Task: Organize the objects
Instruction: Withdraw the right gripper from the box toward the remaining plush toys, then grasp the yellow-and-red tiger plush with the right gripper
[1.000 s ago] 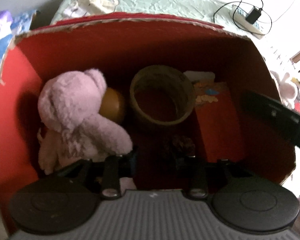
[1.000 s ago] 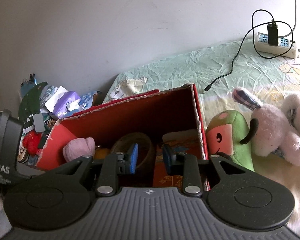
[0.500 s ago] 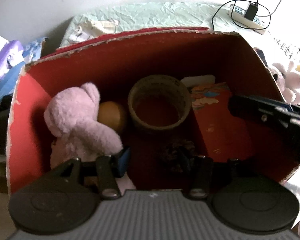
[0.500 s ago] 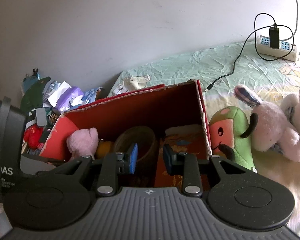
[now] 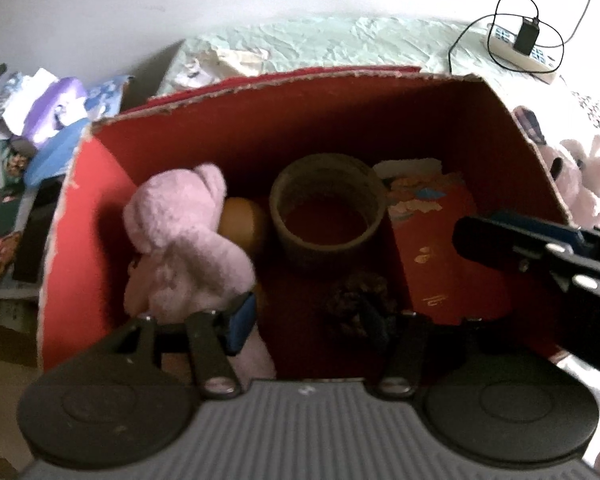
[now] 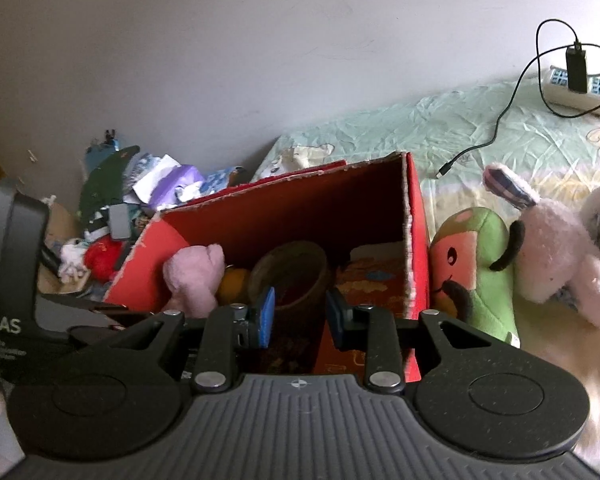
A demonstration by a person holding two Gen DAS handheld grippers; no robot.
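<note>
A red cardboard box (image 5: 80, 216) (image 6: 415, 216) stands open on the bed. Inside lie a pink plush toy (image 5: 180, 248) (image 6: 196, 276), an orange ball (image 5: 244, 224), a brown tape roll (image 5: 327, 208) (image 6: 288, 276), a dark pine-cone-like lump (image 5: 355, 304) and a red booklet (image 5: 451, 256). My left gripper (image 5: 315, 320) is open and empty above the box's near side. My right gripper (image 6: 300, 316) is open and empty, near the box's front right; it shows in the left wrist view (image 5: 539, 248).
A green-and-red plush (image 6: 475, 272) leans on the box's right wall, with white-pink plush rabbits (image 6: 559, 260) beside it. A power strip with charger and cable (image 6: 575, 80) lies on the green sheet. A pile of clutter (image 6: 140, 196) sits left of the bed.
Both grippers have pulled back and up from the box, so more of the box and bed shows. The right gripper has come further into the left view. Both stay open.
</note>
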